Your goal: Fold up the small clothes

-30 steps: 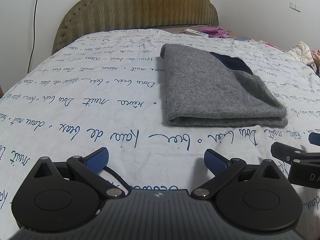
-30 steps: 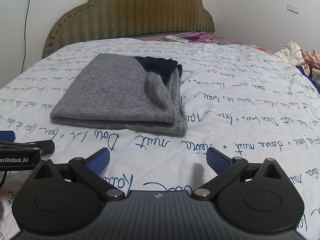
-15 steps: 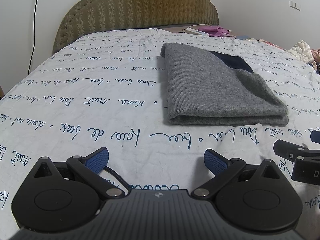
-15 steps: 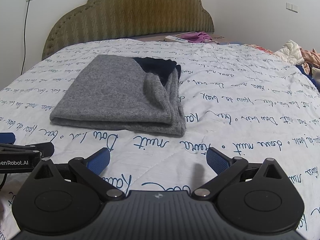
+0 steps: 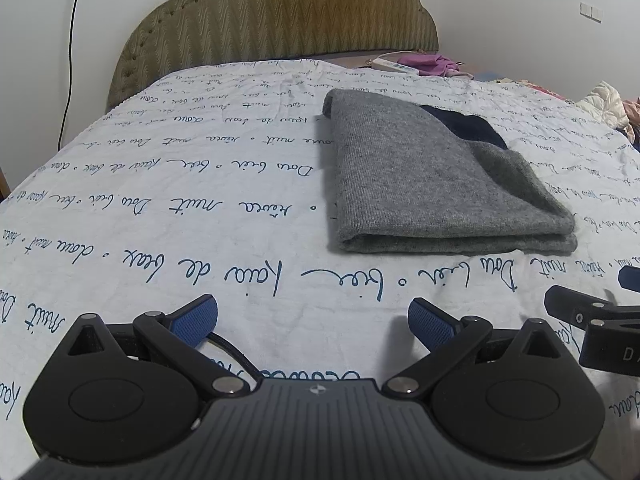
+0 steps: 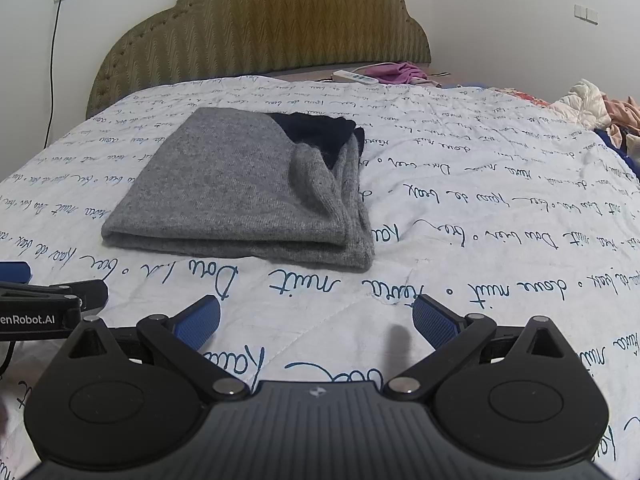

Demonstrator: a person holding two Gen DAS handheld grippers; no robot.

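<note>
Seemingly done: the grey sweater [image 6: 240, 196] lies folded mid-bed [image 6: 500, 208]; left hand-held gripper [image 5: 313, 318] and right hand-held gripper [image 6: 316, 320] gape apart, empty.

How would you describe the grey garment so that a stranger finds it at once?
Start from the bed with the olive headboard and the white cover printed with blue handwriting. Near the middle of the cover lies a folded grey sweater. It is the only folded piece; a dark navy part shows at its far end.
</note>
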